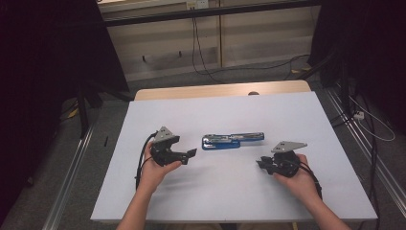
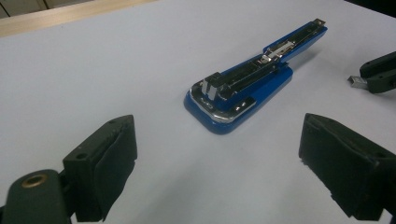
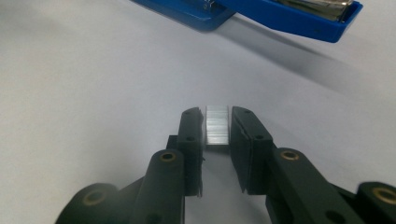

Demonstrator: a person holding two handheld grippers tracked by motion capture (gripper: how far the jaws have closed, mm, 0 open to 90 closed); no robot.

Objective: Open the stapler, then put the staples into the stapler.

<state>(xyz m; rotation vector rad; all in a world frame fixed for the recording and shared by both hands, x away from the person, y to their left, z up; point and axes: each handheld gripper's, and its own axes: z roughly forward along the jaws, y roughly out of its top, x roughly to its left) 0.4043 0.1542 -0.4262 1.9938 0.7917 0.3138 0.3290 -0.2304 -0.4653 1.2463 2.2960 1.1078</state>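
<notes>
On the left of the counter (image 1: 143, 201), my left tongs (image 2: 217, 158) rest wide open and empty, aimed at the blue stapler (image 1: 232, 141), which lies opened flat mid-counter with its magazine exposed, apparently for loading. Further right, my right tongs (image 3: 217, 128) pinch a strip of staples (image 3: 217, 128), held short of it.

High view: above the near edge, facing forward and down over the table (image 1: 220, 182).
Left gripper view: low, close, facing the stapler (image 2: 243, 93).
Right gripper view: low, closer.
Shared: stapler.
</notes>
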